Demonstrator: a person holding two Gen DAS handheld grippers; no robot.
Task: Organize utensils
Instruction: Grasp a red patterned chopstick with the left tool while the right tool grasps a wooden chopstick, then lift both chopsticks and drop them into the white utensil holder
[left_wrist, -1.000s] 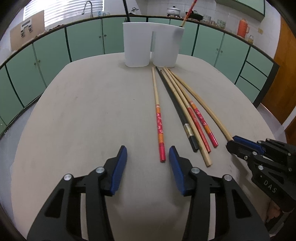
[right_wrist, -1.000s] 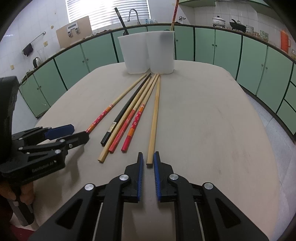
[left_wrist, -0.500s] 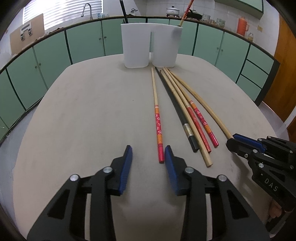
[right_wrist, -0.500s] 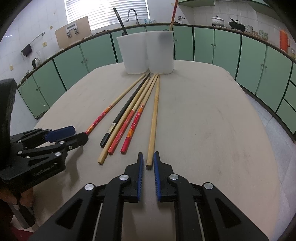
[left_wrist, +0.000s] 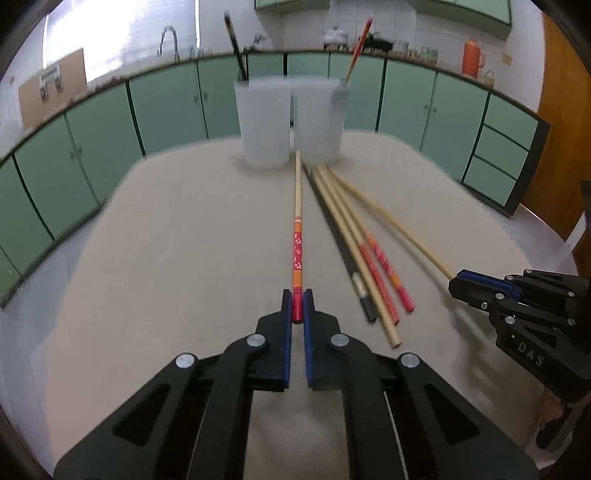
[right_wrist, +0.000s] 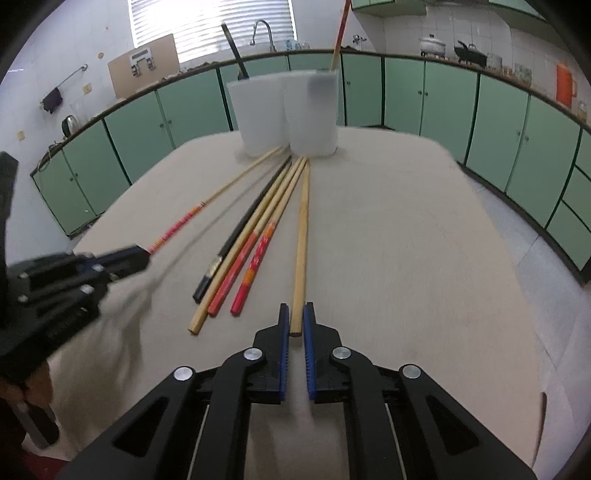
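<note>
Red-ended chopstick pinched at its painted butt between the blue pads of the left gripper, shaft running toward twelve o'clock with the pale tip near the foot of the two white holders; whether that tip rests on the table or is lifted cannot be told, given the blur. Plain bamboo chopstick likewise clamped at its near end by the right gripper, jaws narrow on the stick, shaft pointing to twelve o'clock toward the right-hand holder. Seen from the left wrist, right gripper at three o'clock, closed on the same bamboo stick.

Between the two held sticks, four loose ones fanned on the beige table: a black chopstick, a plain wooden one and two red-ended ones, butts toward six o'clock, tips converging near the holders. Already standing in the holders: a dark stick at eleven o'clock, a red-tipped one at twelve.

Judged step: lifting each held stick for dropping into a holder. Best done by raising the butt first, swinging the shaft upright without sweeping the loose fan, then lowering tip-down into the matching holder before easing the jaws. Grip so far back leaves the long shaft free to pivot; firm pinch, slow swing.
</note>
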